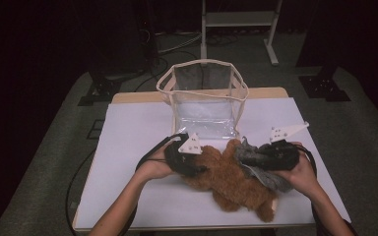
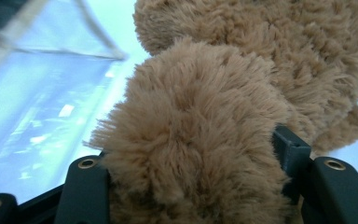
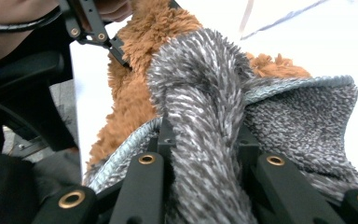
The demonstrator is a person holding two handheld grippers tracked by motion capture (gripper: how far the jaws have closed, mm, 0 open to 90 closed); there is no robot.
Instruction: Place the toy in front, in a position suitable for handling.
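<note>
Two grippers meet over a brown teddy bear (image 1: pixel 236 184) in the high view: the bear lies on the white surface (image 1: pixel 128 147) near its front edge, just before a clear open-topped bag with cream trim (image 1: pixel 204 96). The left gripper (image 1: pixel 197 169) presses into the bear's left side, and the right gripper (image 1: pixel 248 156) sits at a grey knitted cloth (image 1: pixel 270 177) draped on the bear's right side. In the left gripper view, a rounded tuft of the bear's tan fur (image 2: pixel 191 140) fills the gap between the black fingers (image 2: pixel 84 191), which are clamped on it; the clear bag (image 2: pixel 37 107) lies off to the left, blurred. In the right gripper view, the fingers (image 3: pixel 142 191) are pinched narrowly on a raised fold of the grey cloth (image 3: pixel 200 121), with the bear's orange-brown fur (image 3: pixel 135 102) behind it and the left gripper (image 3: pixel 109 44) gripping that fur farther off.
</note>
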